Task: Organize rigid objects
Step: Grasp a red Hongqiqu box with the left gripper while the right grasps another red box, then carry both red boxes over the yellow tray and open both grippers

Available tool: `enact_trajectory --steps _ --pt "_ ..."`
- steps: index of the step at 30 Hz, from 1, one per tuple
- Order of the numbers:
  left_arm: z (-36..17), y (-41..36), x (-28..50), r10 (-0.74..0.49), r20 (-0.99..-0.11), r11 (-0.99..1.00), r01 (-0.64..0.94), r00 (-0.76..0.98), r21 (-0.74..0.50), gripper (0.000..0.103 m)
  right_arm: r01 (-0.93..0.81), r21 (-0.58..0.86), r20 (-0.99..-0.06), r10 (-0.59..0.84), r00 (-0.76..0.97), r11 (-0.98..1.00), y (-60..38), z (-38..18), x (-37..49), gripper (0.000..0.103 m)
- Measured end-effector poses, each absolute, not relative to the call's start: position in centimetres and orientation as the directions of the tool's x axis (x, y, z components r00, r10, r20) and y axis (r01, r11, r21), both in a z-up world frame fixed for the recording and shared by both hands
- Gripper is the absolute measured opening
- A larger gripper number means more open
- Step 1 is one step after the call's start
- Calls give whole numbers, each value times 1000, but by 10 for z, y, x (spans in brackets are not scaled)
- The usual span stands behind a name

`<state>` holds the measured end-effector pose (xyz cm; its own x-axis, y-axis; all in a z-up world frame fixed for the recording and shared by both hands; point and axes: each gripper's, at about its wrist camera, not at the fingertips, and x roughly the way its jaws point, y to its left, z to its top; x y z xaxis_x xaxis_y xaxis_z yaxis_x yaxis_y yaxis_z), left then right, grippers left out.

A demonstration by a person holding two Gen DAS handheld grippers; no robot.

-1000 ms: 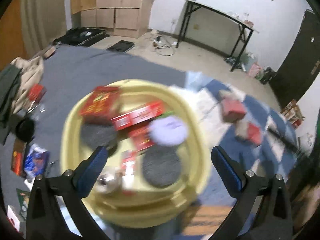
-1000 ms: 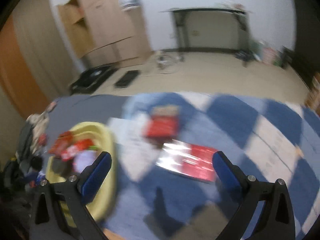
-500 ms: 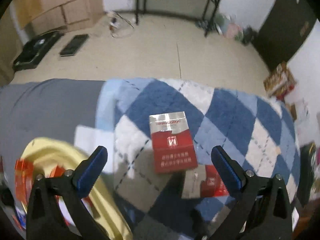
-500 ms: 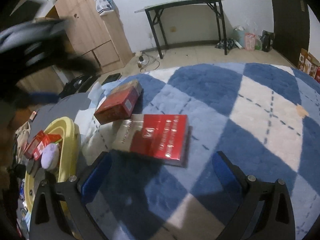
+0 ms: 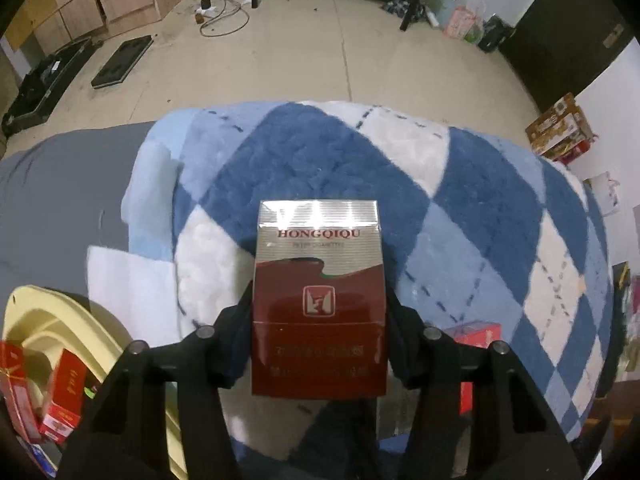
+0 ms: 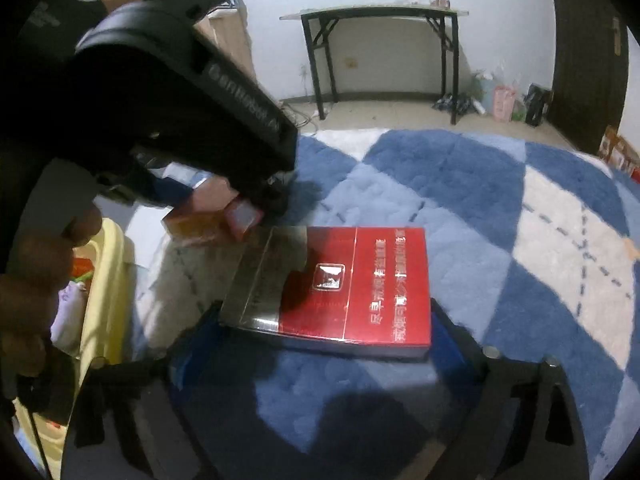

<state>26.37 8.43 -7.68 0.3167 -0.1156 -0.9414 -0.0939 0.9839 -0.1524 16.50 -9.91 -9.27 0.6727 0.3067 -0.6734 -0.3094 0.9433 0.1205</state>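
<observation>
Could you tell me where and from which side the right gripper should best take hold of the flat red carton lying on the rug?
Probably from above, across its two short ends. The carton lies flat on the rug with those ends facing the closing right gripper's fingers, which flank it.

The left gripper (image 5: 320,332) fills the bottom of its own view, steeply tipped downward, its two black arms rising from the lower corners and bending inward to the centre. Its jaws are closing, with a red and silver pack (image 5: 319,300) between them, a finger at each long side. In the right wrist view the same gripper's black body crosses the upper left of the frame, and a bare hand (image 6: 36,280) grips its handle at the left edge. The right gripper (image 6: 326,336) sits low in the frame, angled downward, jaws closing about a larger red carton (image 6: 340,292).
</observation>
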Motion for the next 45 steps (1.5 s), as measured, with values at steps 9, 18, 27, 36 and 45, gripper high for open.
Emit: enact_trajectory --steps 9,18,27,36,45 --pt "18 147 159 -82 -833 950 -211 547 -232 57 -367 170 -609 390 691 915 -137 -66 155 92" --pt "32 250 20 131 -820 898 -417 558 -140 57 -660 164 -563 619 547 733 -74 22 118 92" --pt "-47 293 -5 106 -879 858 -489 465 -156 57 -813 41 -721 581 378 580 40 4 97 92" --pt "-69 303 1 57 -875 825 -516 481 -230 58 -836 -33 -779 510 365 547 101 -28 102 93" --pt "-45 295 1 94 -815 813 -517 571 -268 101 -834 -26 -755 536 377 550 108 -44 100 103"
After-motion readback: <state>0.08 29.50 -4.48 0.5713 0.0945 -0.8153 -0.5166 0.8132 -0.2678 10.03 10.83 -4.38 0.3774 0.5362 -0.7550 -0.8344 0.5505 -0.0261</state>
